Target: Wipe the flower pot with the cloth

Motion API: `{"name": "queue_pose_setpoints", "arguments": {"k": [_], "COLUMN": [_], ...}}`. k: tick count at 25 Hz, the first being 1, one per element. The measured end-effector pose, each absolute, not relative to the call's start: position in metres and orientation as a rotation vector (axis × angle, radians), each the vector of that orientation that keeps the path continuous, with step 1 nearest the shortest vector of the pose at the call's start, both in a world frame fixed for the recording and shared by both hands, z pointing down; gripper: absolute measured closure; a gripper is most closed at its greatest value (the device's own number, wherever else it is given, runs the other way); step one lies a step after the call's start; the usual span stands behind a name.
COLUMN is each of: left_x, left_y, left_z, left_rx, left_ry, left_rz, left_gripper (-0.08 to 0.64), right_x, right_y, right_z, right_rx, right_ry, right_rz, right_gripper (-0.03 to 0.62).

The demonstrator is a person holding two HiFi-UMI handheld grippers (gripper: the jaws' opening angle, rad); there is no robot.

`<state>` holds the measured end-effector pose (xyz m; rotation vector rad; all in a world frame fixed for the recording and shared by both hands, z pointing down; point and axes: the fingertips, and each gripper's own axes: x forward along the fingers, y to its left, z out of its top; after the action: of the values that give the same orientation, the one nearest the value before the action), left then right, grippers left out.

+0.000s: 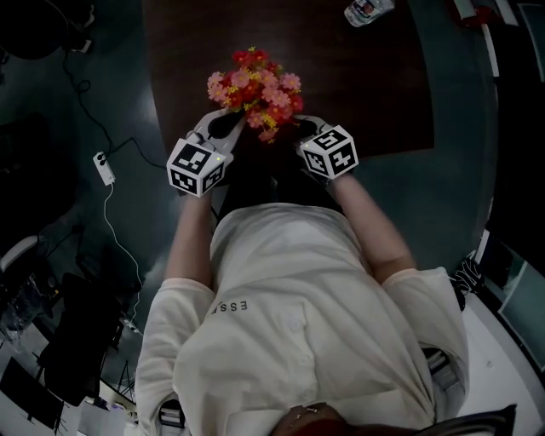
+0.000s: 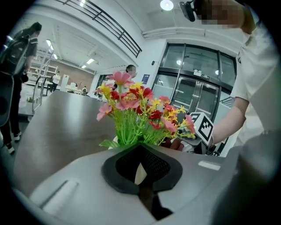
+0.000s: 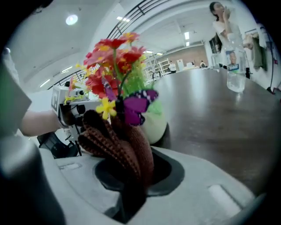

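Observation:
A pale flower pot (image 3: 154, 126) of red, pink and yellow artificial flowers (image 1: 255, 85) stands near the front edge of a dark brown table (image 1: 366, 94). My left gripper (image 1: 223, 128) is at the pot's left side. It is shut, and a pale sliver of the pot's rim (image 2: 139, 173) shows between its pads, with the flowers (image 2: 140, 112) rising just beyond. My right gripper (image 1: 305, 129) is at the pot's right side, shut on a folded brown knitted cloth (image 3: 118, 145). The cloth stands up from the jaws right beside the pot; whether it touches the pot I cannot tell.
A clear water bottle (image 1: 368, 10) stands at the table's far side and also shows in the right gripper view as a bottle (image 3: 236, 66). A white power strip (image 1: 104, 168) with its cable lies on the floor at the left. People stand in the background of the hall.

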<state>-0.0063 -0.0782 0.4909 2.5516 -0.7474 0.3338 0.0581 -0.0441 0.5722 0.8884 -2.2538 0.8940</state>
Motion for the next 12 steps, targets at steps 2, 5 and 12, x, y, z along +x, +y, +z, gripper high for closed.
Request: {"name": "queue_pose_setpoints", "arguments": {"k": [2, 5, 12], "left_x": [-0.007, -0.007, -0.008], "left_y": [-0.079, -0.079, -0.079], "left_z": [0.491, 0.492, 0.491], "left_rx": [2.542, 2.519, 2.472], "left_ry": [-0.759, -0.775, -0.838], "left_rz": [0.337, 0.334, 0.337], "left_gripper": [0.548, 0.548, 0.548], "right_x": [0.073, 0.099, 0.163], "right_y": [-0.049, -0.057, -0.092], "right_z": [0.573, 0.574, 0.573], "right_rx": [0.915, 0.954, 1.087], "right_ry": [-2.234, -2.192, -2.047], "right_rz": [0.910, 0.889, 0.802], "right_gripper": [0.543, 0.543, 0.543]}}
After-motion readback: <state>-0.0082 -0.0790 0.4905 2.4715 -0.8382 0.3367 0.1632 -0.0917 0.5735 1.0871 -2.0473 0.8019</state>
